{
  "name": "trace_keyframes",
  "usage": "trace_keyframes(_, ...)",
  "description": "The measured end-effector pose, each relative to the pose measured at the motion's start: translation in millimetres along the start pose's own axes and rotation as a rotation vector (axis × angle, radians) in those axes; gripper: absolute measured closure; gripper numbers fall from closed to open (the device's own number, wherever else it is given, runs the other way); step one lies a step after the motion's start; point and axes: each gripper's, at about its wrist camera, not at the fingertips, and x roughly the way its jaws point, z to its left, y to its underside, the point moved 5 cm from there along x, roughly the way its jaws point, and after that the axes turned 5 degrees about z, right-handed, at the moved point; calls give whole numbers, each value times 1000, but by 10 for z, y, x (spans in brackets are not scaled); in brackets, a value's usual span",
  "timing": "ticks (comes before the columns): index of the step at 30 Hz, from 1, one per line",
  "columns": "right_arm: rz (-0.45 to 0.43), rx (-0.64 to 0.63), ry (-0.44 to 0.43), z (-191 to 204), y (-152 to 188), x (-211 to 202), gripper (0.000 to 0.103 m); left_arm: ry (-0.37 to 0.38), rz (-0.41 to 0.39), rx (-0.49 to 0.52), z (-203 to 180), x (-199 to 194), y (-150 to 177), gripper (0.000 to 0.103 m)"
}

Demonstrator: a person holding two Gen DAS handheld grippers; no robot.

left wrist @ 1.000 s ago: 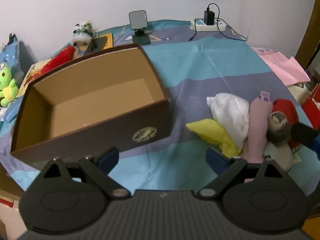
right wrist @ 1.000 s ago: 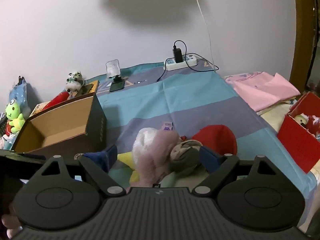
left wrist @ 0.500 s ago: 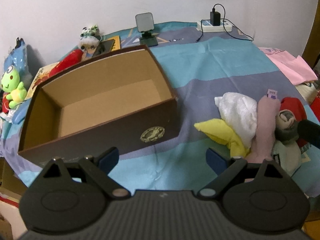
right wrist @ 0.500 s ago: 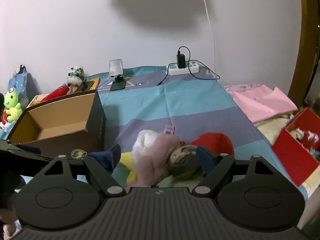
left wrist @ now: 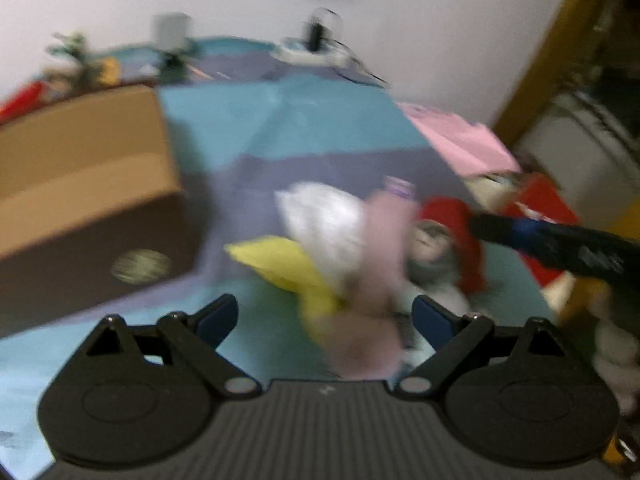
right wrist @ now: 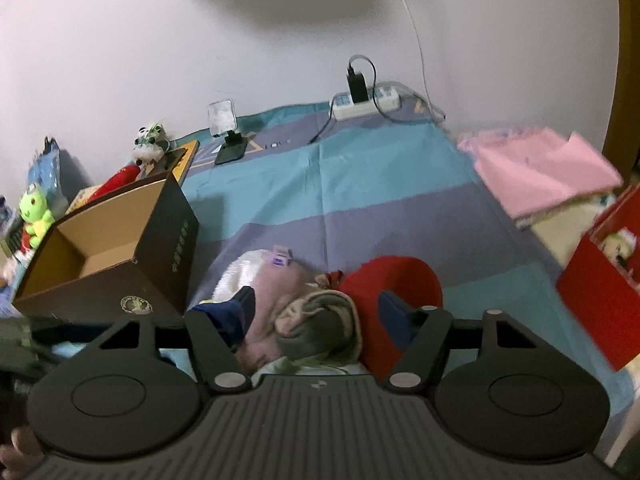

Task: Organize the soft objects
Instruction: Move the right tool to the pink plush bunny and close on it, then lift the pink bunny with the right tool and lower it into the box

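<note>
1. The right tongs (right wrist: 316,308) are closing around the grey sock (right wrist: 320,320), not pinching yet.
2. The left tongs (left wrist: 324,316) stand open, empty.
3. The pink sock (left wrist: 384,256) lies on the bed beside the box (right wrist: 120,256), pointing toward the wall.

Both wrist views look down-forward, close over bedspread (right wrist: 360,168); shared: soft pile (left wrist: 360,240), box (right wrist: 120,256).
</note>
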Motion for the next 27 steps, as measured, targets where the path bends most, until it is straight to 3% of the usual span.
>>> trace_keyframes(4, 58, 73, -99, -192, -35, 111, 67, 61, -17, 50, -162, 88, -45, 10)
trace_keyframes(8, 82, 148, -251, -236, -111, 188, 74, 113, -58, 54, -251, 171, -148, 11)
trace_keyframes(10, 93, 159, -296, -233, -159, 249, 76, 143, -52, 40, -290, 255, -188, 19)
trace_keyframes(11, 102, 167, -327, -213, -187, 294, 78, 156, -40, 36, -286, 304, -219, 40)
trace_keyframes(12, 109, 174, -354, -207, -206, 324, 78, 166, -24, 32, -299, 362, -228, 51)
trace_keyframes(14, 127, 176, -399, -176, -236, 403, 79, 160, 1, 20, -288, 455, -214, 52)
trace_keyframes(18, 178, 146, -361, -178, -240, 644, 80, 142, 14, 16, -295, 548, -178, 52)
trace_keyframes(22, 229, 150, -389, -224, -202, 811, 82, 117, 30, -5, -225, 637, -186, 52)
trace_keyframes(23, 242, 149, -392, -221, -198, 861, 86, 117, 34, -8, -211, 651, -189, 62)
trace_keyframes(24, 251, 147, -404, -212, -193, 894, 88, 117, 34, -7, -203, 654, -206, 84)
trace_keyframes(27, 232, 126, -443, -177, -214, 864, 94, 103, 15, 7, -221, 592, -238, 84)
